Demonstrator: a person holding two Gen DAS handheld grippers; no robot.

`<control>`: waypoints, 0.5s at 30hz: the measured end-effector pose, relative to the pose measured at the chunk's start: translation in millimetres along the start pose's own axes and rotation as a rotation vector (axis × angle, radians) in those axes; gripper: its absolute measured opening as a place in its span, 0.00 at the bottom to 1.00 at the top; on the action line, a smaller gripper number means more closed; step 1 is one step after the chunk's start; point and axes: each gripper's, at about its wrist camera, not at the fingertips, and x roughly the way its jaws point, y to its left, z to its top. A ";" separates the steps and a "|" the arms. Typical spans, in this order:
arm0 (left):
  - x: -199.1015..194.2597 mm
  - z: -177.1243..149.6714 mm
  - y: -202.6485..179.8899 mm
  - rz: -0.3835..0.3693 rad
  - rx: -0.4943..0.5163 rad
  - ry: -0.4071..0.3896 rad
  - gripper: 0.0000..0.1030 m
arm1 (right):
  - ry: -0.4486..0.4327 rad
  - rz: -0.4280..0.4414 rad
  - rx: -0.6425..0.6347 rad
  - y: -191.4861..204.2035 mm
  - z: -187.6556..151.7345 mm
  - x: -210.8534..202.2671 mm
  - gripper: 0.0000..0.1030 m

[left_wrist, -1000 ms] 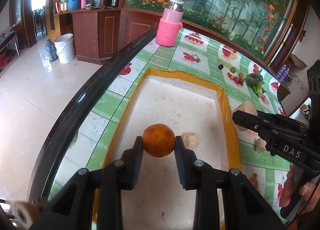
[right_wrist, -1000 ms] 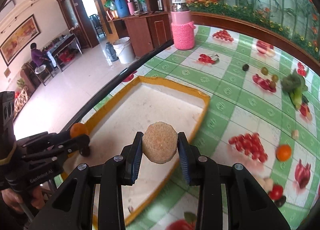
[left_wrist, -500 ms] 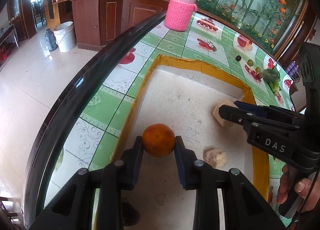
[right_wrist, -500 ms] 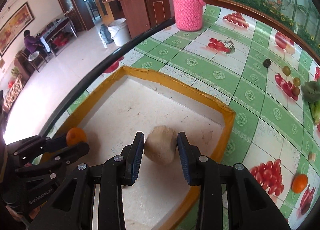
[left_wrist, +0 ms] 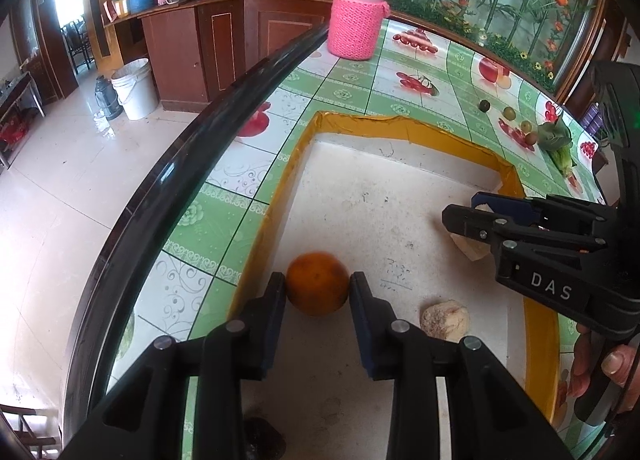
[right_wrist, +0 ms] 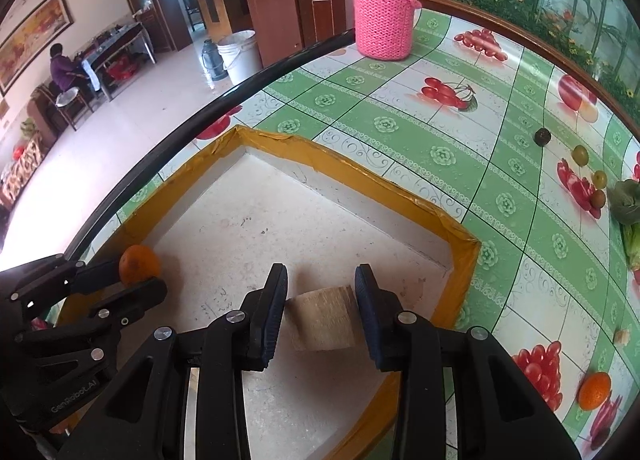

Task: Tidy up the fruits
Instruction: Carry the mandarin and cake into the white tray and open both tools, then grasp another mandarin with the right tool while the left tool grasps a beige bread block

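Observation:
A white tray with a yellow taped rim (left_wrist: 360, 126) (right_wrist: 360, 168) lies on the fruit-print tablecloth. My left gripper (left_wrist: 318, 278) (right_wrist: 140, 280) is low inside it near the left rim. An orange (left_wrist: 318, 292) (right_wrist: 136, 262) sits on the tray floor between its pads. The jaws are opening, and the pads still touch the orange's sides. My right gripper (right_wrist: 322, 288) (left_wrist: 460, 210) is shut on a beige cut chunk (right_wrist: 322, 320) (left_wrist: 472, 250), held just above the floor near the tray's right corner.
A pale lump (left_wrist: 444, 320) lies in the tray between the grippers. A pink knit-covered jar (right_wrist: 384, 24) stands at the back. Small dark and green fruits (right_wrist: 580, 155), leafy greens (right_wrist: 626, 208) and another orange (right_wrist: 595, 390) lie right of the tray. The table's black edge (left_wrist: 160, 180) runs left.
Both grippers came down into the tray with their loads. The orange went from mid-tray height to the floor by the left rim; the beige chunk moved from over the rim to inside.

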 end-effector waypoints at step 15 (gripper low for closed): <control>-56.5 -22.2 -7.4 0.062 0.040 -0.083 0.65 | -0.088 0.054 0.083 -3.8 -56.1 -79.8 0.38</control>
